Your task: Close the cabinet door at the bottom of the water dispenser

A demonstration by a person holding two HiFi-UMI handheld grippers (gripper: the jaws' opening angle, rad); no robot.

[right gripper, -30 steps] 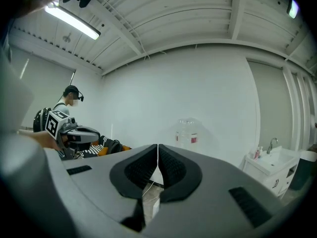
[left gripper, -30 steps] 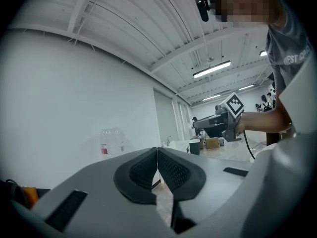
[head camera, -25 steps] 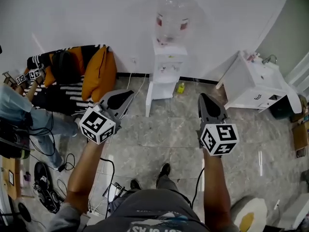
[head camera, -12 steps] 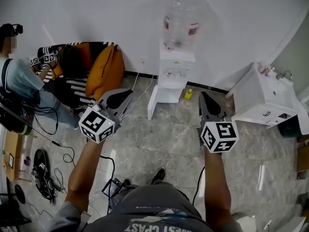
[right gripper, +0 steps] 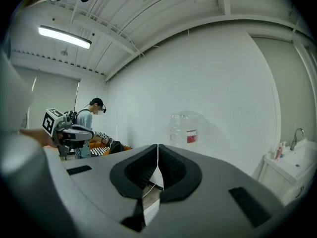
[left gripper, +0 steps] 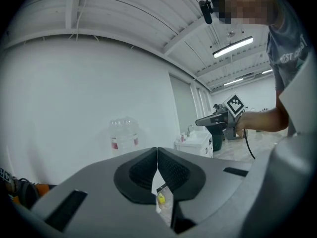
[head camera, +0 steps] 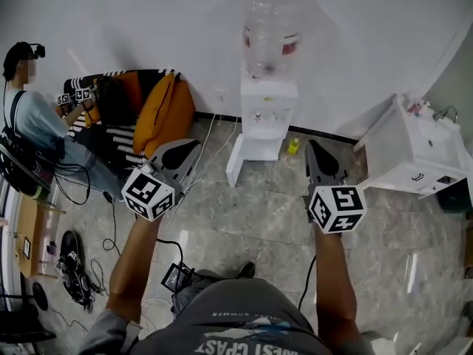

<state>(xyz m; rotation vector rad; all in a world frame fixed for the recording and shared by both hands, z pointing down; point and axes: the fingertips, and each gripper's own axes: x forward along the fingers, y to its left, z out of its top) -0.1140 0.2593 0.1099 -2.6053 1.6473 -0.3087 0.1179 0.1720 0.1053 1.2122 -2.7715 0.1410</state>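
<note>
A white water dispenser [head camera: 267,113] with a clear bottle [head camera: 270,32] on top stands against the far wall. Its bottom cabinet door [head camera: 235,161] hangs open, swung out to the left. My left gripper [head camera: 188,148] is held in the air well short of the door, jaws shut and empty. My right gripper [head camera: 315,151] is level with it on the right, also shut and empty. Over the left gripper's [left gripper: 157,155] jaws the bottle [left gripper: 124,133] shows. The right gripper view shows its gripper [right gripper: 157,152] pointing at the bottle [right gripper: 184,129].
A small yellow bottle [head camera: 293,146] stands on the floor right of the dispenser. A white sink cabinet [head camera: 414,154] is at the right. An orange cushion and striped seat [head camera: 155,113] lie left, with another person [head camera: 33,128] beside them. Cables [head camera: 96,228] trail on the marble floor.
Both grippers have moved forward toward the dispenser, which now sits larger and lower in the head view. The other person at the left has come more into view.
</note>
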